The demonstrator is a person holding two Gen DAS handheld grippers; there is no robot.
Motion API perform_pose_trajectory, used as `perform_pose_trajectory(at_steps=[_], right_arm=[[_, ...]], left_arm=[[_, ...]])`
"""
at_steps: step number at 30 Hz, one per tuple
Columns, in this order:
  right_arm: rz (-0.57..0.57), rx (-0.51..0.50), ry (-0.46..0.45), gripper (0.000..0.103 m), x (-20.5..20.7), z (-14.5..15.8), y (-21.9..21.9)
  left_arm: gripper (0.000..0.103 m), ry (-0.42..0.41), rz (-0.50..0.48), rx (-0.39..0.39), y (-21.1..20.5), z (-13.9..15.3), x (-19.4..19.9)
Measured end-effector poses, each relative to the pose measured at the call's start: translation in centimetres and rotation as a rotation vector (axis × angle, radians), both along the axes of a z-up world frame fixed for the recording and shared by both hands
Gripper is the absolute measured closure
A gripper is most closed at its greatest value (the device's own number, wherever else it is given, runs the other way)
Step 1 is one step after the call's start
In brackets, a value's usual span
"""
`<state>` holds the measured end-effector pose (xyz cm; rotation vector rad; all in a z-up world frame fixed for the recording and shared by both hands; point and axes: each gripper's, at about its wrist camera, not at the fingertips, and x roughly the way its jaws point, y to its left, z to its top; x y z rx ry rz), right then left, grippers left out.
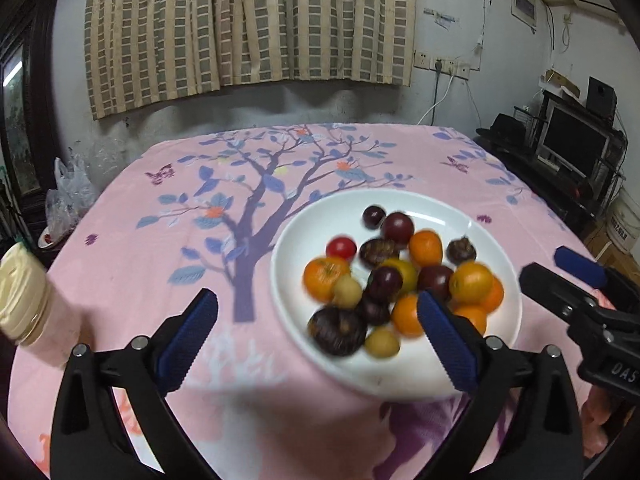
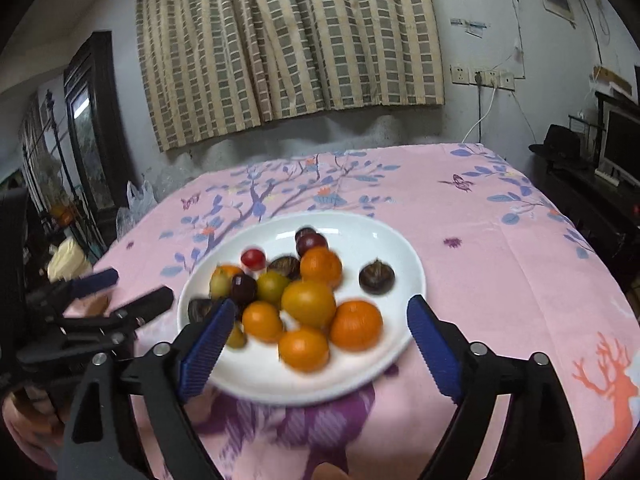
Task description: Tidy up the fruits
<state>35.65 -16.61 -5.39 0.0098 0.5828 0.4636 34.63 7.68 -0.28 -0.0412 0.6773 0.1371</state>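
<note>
A white plate [image 1: 308, 240] sits on a table with a pink cloth [image 1: 160, 248] that has a blue tree on it. The plate is full of little fruits in a blurry pile. There are oranges [image 2: 308, 302], dark plums [image 1: 397, 228], one red cherry tomato [image 1: 341, 247], small yellow fruits [image 1: 382, 343] and brown chestnuts [image 2: 376, 277]. One chestnut lies alone at about 3 o'clock on the plate in the right wrist view.

The left gripper [image 1: 318, 340] is wide open and holds nothing. Its right finger hangs over the plate's edge at 5 o'clock.

The right gripper [image 2: 320, 344] is wide open too, and empty. Its fingers stand on each side of the plate's near half.

A pale jar [image 1: 24, 300] stands at 9 o'clock in the left wrist view.
</note>
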Motion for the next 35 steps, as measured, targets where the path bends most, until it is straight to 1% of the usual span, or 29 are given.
perform_pose_trajectory(at_steps=[3,5,8,10,12,17,22,35], right_arm=[[0.009,-0.002,0.045,0.008,-2.0,-1.0,-0.6],[0.030,-0.007,0.070,0.007,-3.1,-1.5,-0.7],[0.022,-0.050,0.039,0.006,-4.8,-2.0,-0.9],[0.015,-0.097,0.022,0.006,-5.4,-2.3,-0.8],[0.016,-0.118,0.018,0.006,-5.5,-2.5,-0.7],[0.022,-0.127,0.030,0.006,-5.5,-2.8,-0.6],[0.026,-0.167,0.014,0.006,-5.6,-2.9,-0.1],[0.029,-0.173,0.013,0.006,-5.4,-2.7,-0.1]], left_arm=[[0.005,0.011,-0.011,0.012,0.2,-0.5,-2.7],[0.005,0.016,-0.002,0.003,0.3,-0.9,-4.3],[0.005,0.009,-0.010,-0.002,0.3,-1.1,-5.7],[0.005,-0.001,0.000,0.020,0.2,-1.1,-6.2],[0.005,0.006,-0.002,0.037,-0.1,-1.2,-6.3],[0.005,0.012,-0.009,0.032,-0.1,-1.3,-6.3],[0.005,0.017,-0.017,0.028,-0.2,-1.3,-6.3],[0.005,0.017,-0.022,0.036,-0.6,-1.4,-6.3]])
